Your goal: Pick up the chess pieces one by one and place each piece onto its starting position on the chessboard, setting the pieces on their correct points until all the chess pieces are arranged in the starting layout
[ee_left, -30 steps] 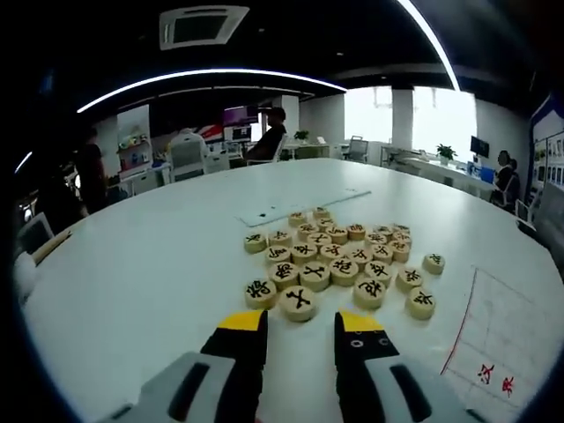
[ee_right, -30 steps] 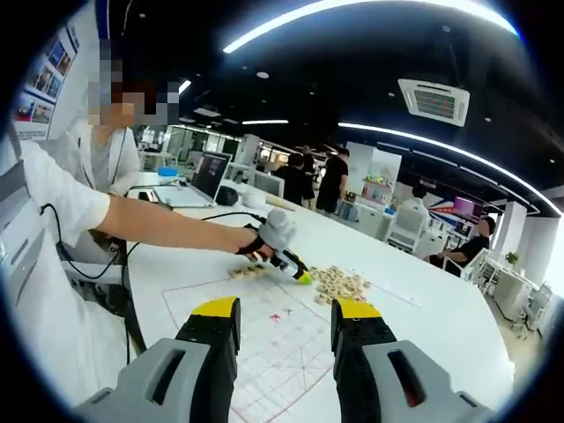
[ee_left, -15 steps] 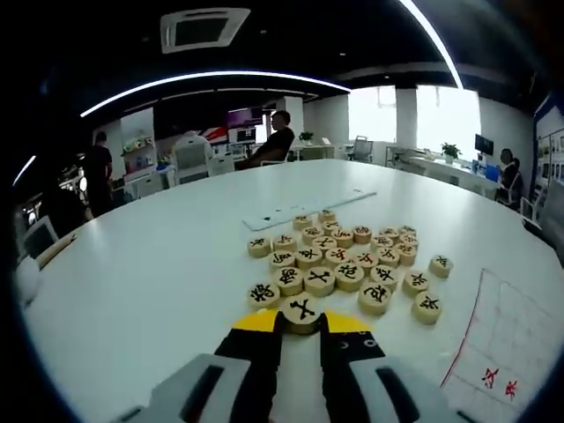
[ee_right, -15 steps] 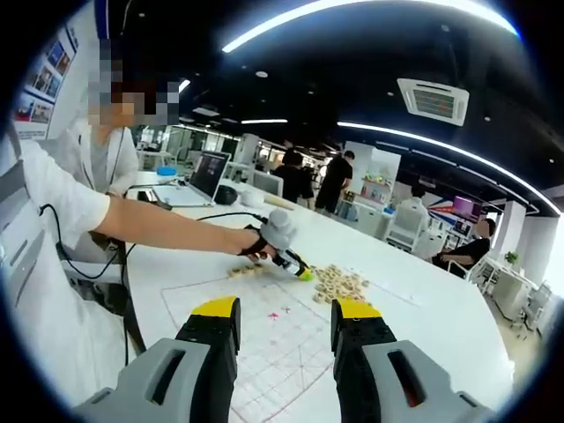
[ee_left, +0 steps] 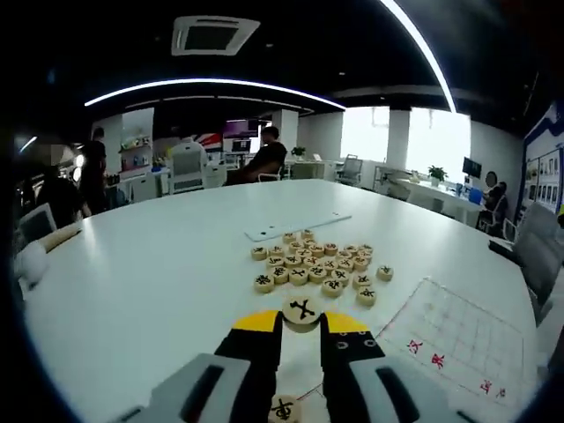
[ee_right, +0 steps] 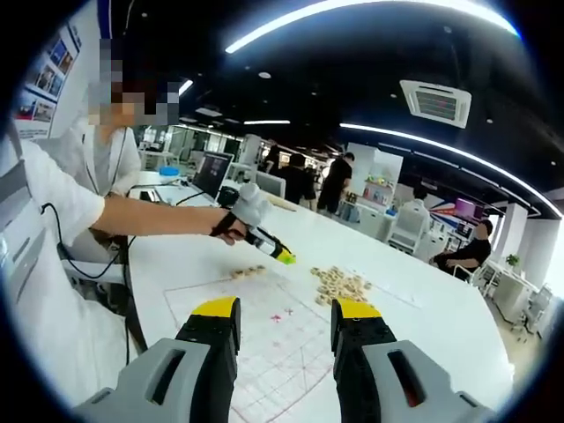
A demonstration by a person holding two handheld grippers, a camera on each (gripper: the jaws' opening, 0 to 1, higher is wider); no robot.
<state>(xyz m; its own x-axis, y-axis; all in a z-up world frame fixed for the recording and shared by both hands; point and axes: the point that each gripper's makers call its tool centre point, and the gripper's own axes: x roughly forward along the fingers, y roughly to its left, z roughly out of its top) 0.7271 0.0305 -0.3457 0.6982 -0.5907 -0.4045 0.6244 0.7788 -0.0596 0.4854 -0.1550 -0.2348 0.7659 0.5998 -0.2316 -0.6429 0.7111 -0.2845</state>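
Note:
My left gripper [ee_left: 302, 322] is shut on a round wooden chess piece [ee_left: 302, 307] with a black character, held above the table. Farther off lies the pile of wooden pieces [ee_left: 319, 261]. The paper chessboard [ee_left: 458, 339] with red lines is at the right. Another piece [ee_left: 283, 410] shows low down between the gripper's arms. In the right gripper view, my right gripper [ee_right: 284, 310] is open with nothing in it, above the chessboard [ee_right: 264, 339]. The left gripper [ee_right: 284, 257] hangs in the air there, held by a gloved hand, with the pile [ee_right: 340, 282] to its right.
A white strip [ee_left: 297, 226] lies beyond the pile on the big white table [ee_left: 132, 282]. A few pieces [ee_right: 248, 271] sit at the board's far edge. A person's arm [ee_right: 132, 220] reaches in from the left. A laptop [ee_right: 210, 174], office chairs and people are behind.
The left gripper shut on the nearest piece of the pile and lifted it up and back. In the right gripper view it rose off the table and moved left. The right gripper stayed put.

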